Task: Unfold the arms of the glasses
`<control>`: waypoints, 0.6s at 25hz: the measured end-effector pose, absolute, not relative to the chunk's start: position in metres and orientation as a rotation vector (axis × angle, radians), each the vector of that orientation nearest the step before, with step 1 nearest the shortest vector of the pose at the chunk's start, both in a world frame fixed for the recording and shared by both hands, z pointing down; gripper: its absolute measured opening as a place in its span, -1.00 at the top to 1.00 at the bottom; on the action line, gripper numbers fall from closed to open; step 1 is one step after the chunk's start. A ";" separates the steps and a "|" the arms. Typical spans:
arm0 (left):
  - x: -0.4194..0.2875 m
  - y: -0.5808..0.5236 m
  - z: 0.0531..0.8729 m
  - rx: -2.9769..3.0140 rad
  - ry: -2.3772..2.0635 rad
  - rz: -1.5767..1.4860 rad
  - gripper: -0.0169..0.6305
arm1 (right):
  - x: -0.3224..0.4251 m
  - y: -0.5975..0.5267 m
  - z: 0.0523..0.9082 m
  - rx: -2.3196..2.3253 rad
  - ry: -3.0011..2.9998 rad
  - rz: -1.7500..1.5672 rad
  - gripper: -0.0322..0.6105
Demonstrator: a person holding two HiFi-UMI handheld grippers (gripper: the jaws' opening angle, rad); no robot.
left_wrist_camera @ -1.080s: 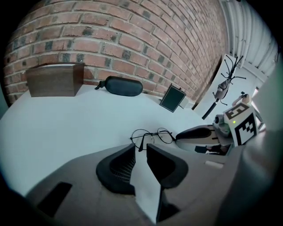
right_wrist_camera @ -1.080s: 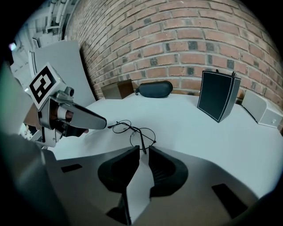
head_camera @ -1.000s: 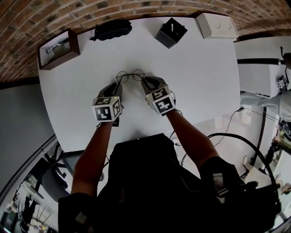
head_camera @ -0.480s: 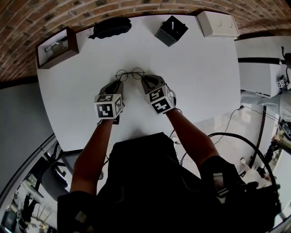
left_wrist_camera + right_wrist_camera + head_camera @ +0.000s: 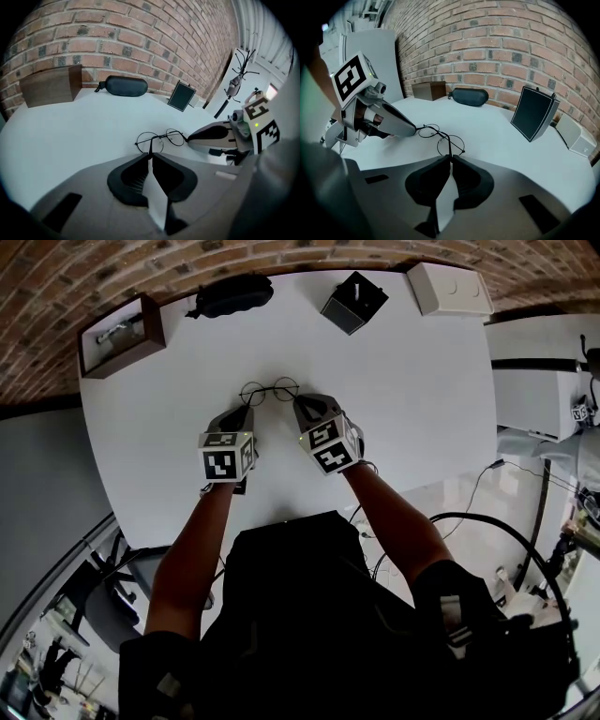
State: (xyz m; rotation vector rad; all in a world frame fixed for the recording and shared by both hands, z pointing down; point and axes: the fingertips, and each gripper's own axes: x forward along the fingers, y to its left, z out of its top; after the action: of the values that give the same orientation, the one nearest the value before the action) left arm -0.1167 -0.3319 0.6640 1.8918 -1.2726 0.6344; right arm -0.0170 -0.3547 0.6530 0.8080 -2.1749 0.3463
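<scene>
While the left gripper (image 5: 150, 156) is closing its jaws on one thin arm of the glasses (image 5: 269, 391), which are lying mid-way across the white table (image 5: 412, 381), the right gripper (image 5: 450, 158) is pinching the other arm, jaws pressed together on the wire

Head overhead, gripper views low (sharing glasses (image 5: 269, 389))

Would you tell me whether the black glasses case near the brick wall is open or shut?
Shut: the case lies on the table as one closed oval shell, with neither half lifted and nothing inside showing.
</scene>
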 end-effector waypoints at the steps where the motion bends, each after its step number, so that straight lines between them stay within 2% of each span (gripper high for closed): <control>1: -0.117 -0.331 0.662 1.896 -1.278 0.631 0.83 | -0.017 -0.354 0.651 0.810 -2.179 0.343 0.83; 15: -0.112 -0.310 0.635 2.043 -1.340 0.669 0.84 | -0.031 -0.332 0.616 0.835 -2.263 0.224 0.84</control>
State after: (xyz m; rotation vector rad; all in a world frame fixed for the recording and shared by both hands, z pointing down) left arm -0.1121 -0.3098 0.6349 2.0429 -1.3405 0.6691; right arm -0.0306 -0.3316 0.6157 0.8348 -2.2626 0.2237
